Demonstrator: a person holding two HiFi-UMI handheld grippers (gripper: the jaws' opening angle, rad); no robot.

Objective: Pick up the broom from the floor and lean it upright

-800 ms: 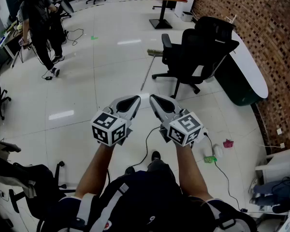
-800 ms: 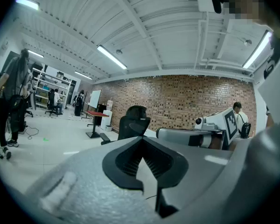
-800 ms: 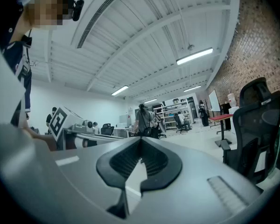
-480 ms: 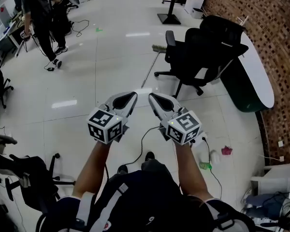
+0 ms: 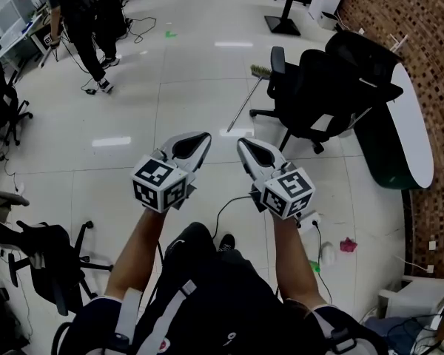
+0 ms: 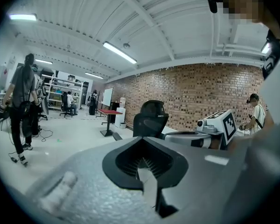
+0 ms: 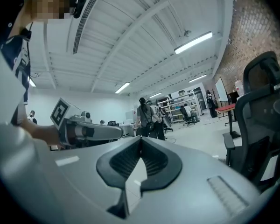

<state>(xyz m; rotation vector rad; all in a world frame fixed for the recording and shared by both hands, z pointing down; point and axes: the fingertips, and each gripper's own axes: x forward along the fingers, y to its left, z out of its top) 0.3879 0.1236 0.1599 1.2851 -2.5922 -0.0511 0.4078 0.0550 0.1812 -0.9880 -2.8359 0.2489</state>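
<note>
- As I walk the rig forward, the head view has shifted: the black office chair [image 5: 333, 87] looms larger than a moment ago and the bystander [image 5: 81, 21] has drifted into the top-left corner
- The broom [image 5: 246, 103] looks slightly longer in frame, so I judge I am closing on it; it lies flat on the floor [image 5: 170, 95], brush end beside the chair's base and handle running back toward me
- The left tool [image 5: 198, 139] has its jaws pressed together with nothing between them
- The right tool [image 5: 246, 146] is likewise closed and empty
- Both tools are still held out level, side by side, as they were, well clear of the floor and the broom
- For the task this is only the approach: nothing is grasped. I expect I must open a tool and stoop to the handle before any lifting
- A cable [image 5: 226, 209] trails across the floor near my feet, a possible snag
</note>
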